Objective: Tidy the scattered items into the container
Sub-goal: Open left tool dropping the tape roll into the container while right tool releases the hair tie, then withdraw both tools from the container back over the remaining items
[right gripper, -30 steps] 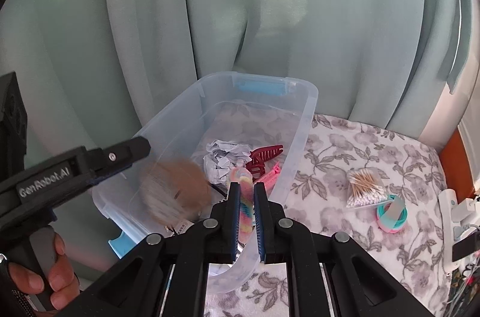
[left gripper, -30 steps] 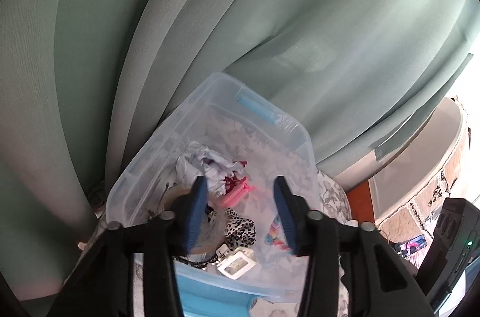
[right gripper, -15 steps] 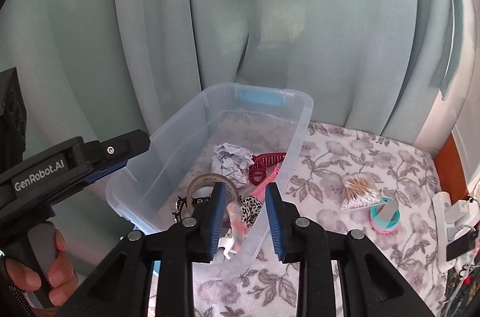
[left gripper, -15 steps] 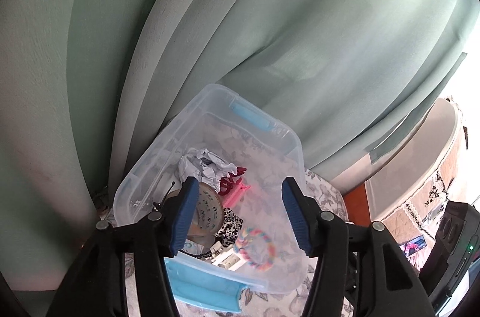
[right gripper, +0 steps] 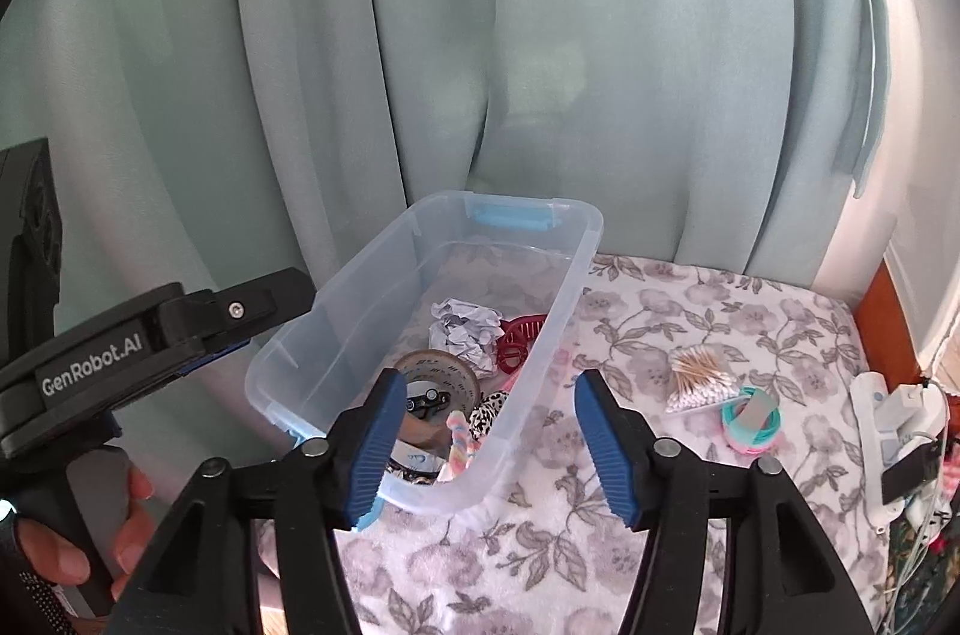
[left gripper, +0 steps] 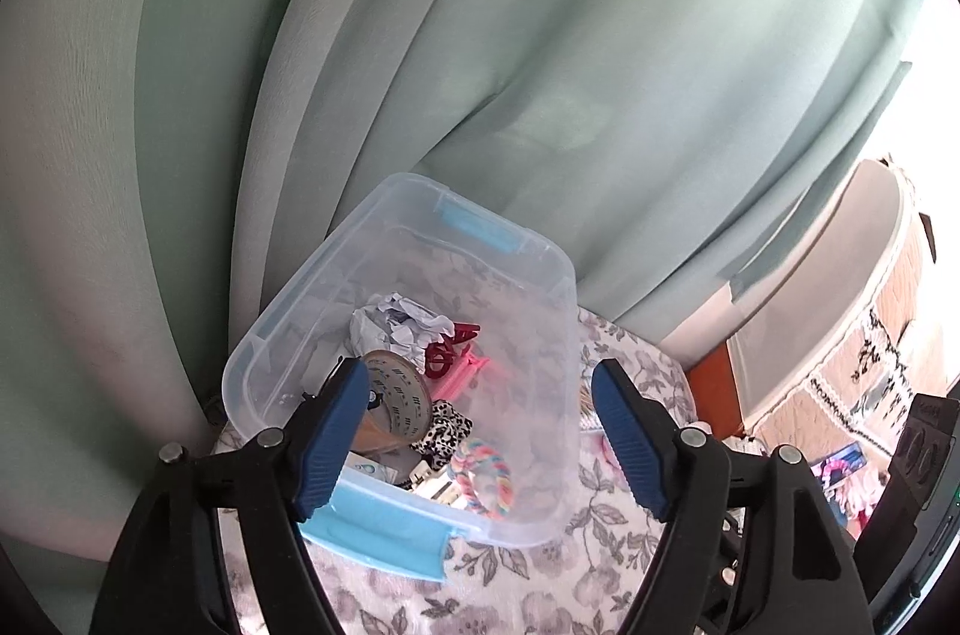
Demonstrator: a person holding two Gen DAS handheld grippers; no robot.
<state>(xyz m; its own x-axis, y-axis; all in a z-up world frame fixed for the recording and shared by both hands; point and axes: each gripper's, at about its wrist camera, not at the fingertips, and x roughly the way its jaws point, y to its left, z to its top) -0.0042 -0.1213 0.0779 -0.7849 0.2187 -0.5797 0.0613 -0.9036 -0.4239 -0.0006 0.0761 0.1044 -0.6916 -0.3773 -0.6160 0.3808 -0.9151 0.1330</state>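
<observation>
Right wrist view: the right gripper [right gripper: 483, 446] stands wide apart and empty, above the near right corner of the bin [right gripper: 573, 299]. The bin is clear plastic with blue latches and sits on a floral cloth [right gripper: 660, 323] before a green curtain [right gripper: 540, 35]. Inside the bin: a paper ball [right gripper: 465, 332] at centre, a red clip [right gripper: 519, 341] at its 3 o'clock, a tape roll [right gripper: 438, 377] at its 7 o'clock, a spotted scrunchie [right gripper: 487, 410] beside the tape, and a pastel ring [right gripper: 459, 440] against the near wall. A pink clip is partly visible under the red clip. Outside the bin, at 3 o'clock from it on the cloth, lie a swab bag [right gripper: 699, 380] and, touching it on the right, a teal band [right gripper: 753, 422]. A white plug strip [right gripper: 888, 431] lies at the far right edge. The left gripper's body [right gripper: 150, 341] shows at 9 o'clock, held by a hand [right gripper: 102, 533].

Left wrist view: the left gripper [left gripper: 480, 440] is wide apart and empty, over the bin's [left gripper: 558, 323] near end. The same contents show: paper ball [left gripper: 399, 326], red clip [left gripper: 447, 344], pink clip [left gripper: 462, 374], tape roll [left gripper: 396, 404], scrunchie [left gripper: 447, 425], and pastel ring [left gripper: 483, 476] lying flat at the near wall.
</observation>
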